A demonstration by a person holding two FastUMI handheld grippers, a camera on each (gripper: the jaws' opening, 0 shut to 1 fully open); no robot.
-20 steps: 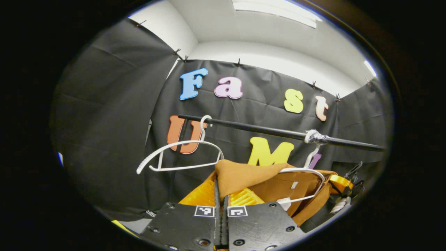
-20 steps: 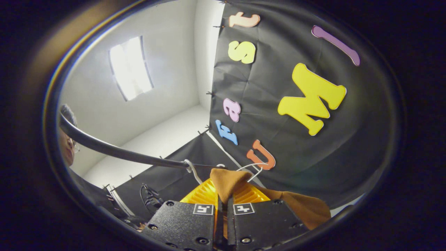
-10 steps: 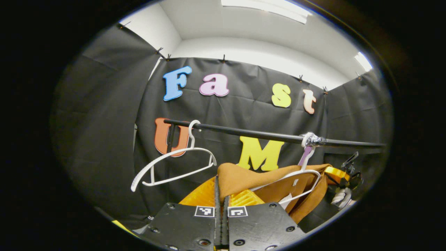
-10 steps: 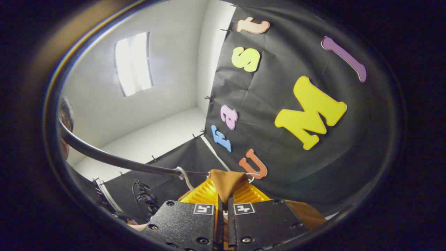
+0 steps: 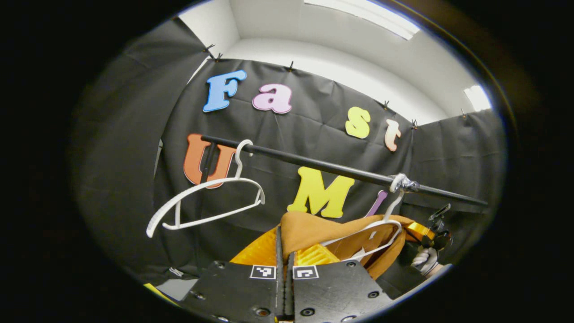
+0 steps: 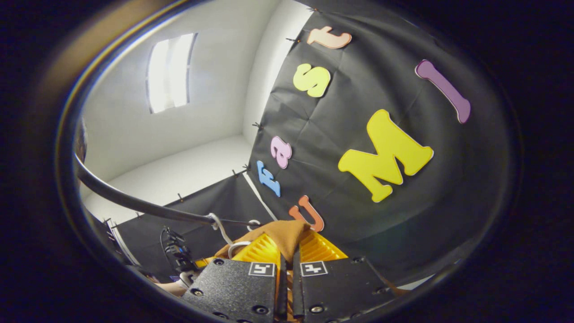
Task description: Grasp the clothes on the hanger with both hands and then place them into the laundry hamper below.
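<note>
While both grippers pinch the brown garment [image 5: 314, 226] – left gripper [image 5: 285, 251], right gripper [image 6: 287, 256] clenched on cloth | grasp done | garment apparently half off the white hanger [image 5: 381, 224], near the rail [image 5: 314, 163] | left: free it – lower into hamper

Light comes from a ceiling panel [image 6: 168, 74], which is overexposed to plain white in the right gripper view; the white walls [image 5: 358, 67] are bright, the black cloth dim; the fisheye bends the rail [image 5: 341, 169] strongly; the edges are soft with colour fringes.
</note>
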